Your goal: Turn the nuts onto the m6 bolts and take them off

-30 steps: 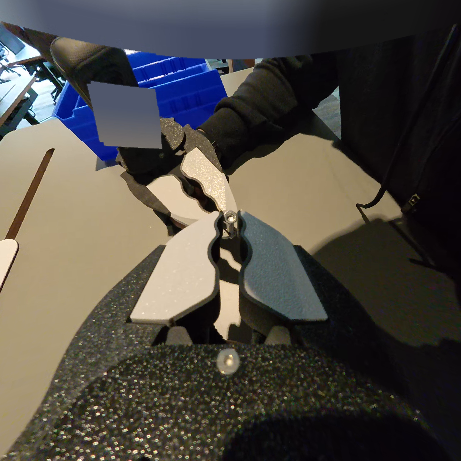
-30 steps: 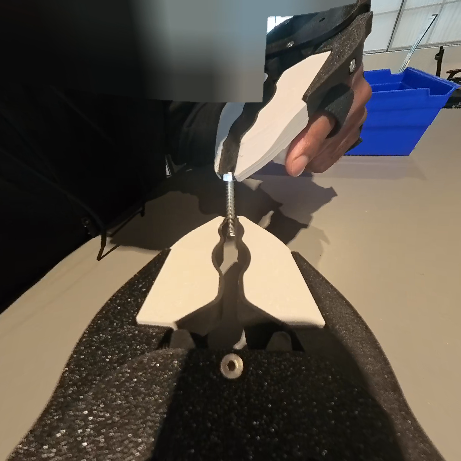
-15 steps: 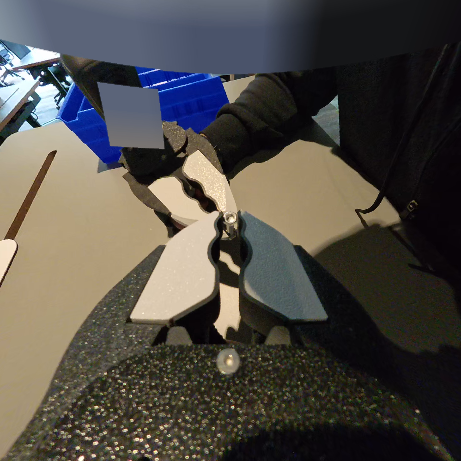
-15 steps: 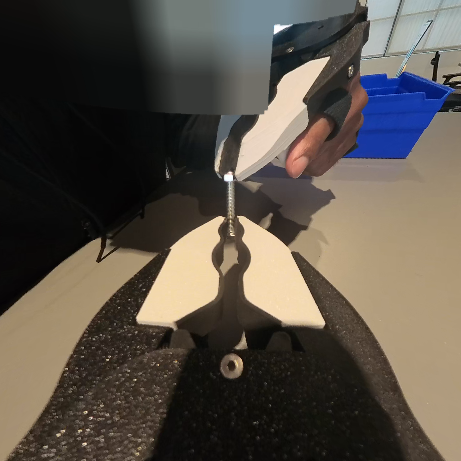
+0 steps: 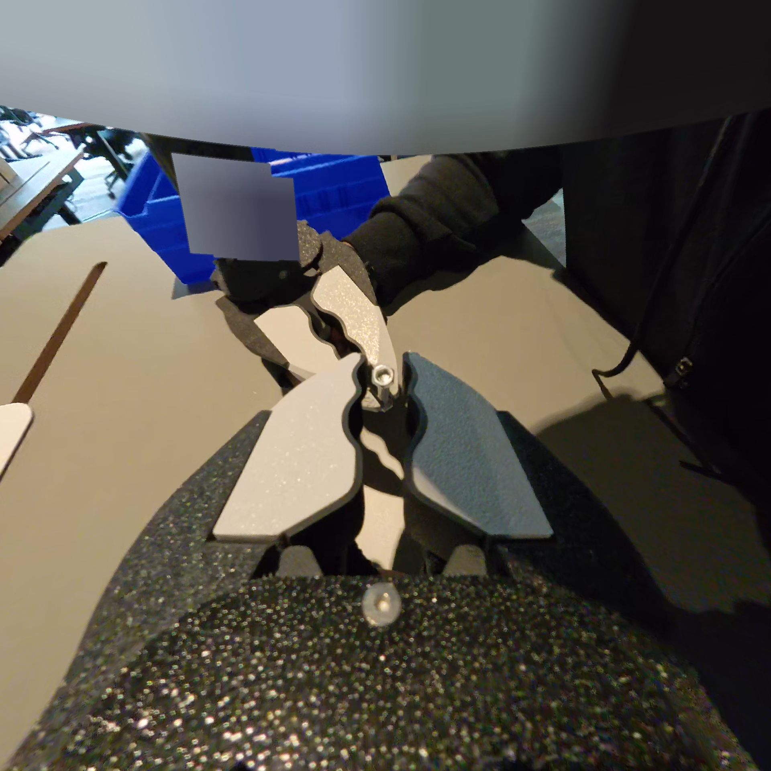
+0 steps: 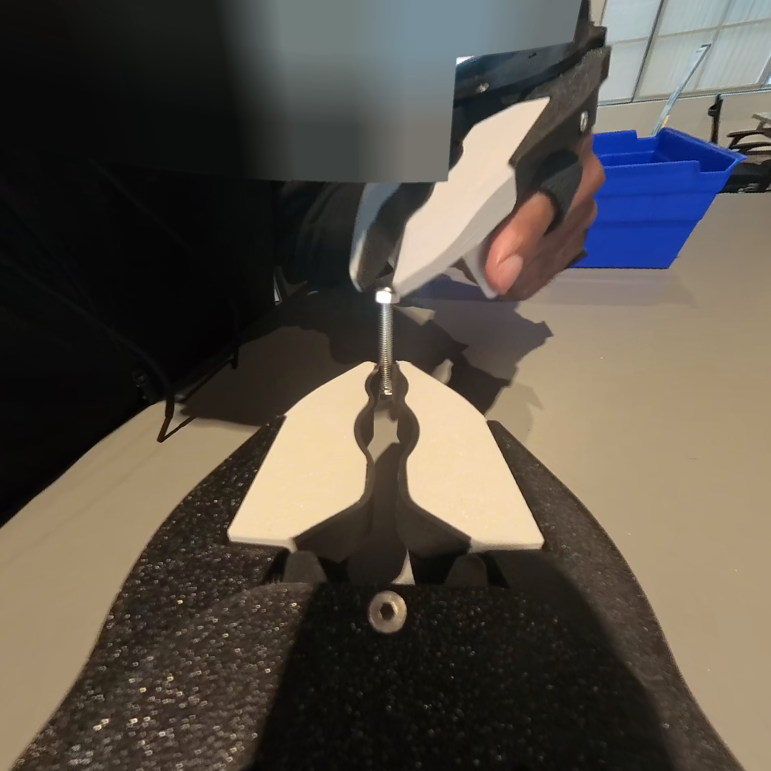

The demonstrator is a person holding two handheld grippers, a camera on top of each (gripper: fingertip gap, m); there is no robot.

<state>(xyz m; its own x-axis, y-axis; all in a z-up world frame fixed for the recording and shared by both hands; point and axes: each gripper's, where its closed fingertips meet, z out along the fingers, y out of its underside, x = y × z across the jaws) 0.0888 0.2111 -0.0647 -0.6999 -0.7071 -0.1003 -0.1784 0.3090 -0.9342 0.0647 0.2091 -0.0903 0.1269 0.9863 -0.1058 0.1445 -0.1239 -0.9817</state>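
A thin threaded bolt (image 6: 384, 342) stands upright, and my right gripper (image 6: 386, 369) is shut on its lower end. A small silver nut (image 6: 383, 297) sits at the bolt's top end. In the left wrist view I look down on the nut (image 5: 383, 375). My left gripper (image 5: 383, 361) is around it, jaws slightly apart, with a narrow gap on each side. In the right wrist view the left gripper (image 6: 379, 288) hangs just over the nut. The right gripper's fingers (image 5: 354, 317) reach in from behind.
Everything is held above a grey table (image 5: 104, 375) with a dark slot (image 5: 62, 329) at the left. Blue bins (image 5: 333, 196) (image 6: 651, 200) stand at the table's far side. A person's dark sleeve (image 5: 438, 225), hand (image 6: 542, 233) and torso are close by. A black cord (image 5: 617, 367) hangs there.
My left gripper's jaws have parted a little from the nut they were closed on. The right gripper still holds the bolt upright in the same place.
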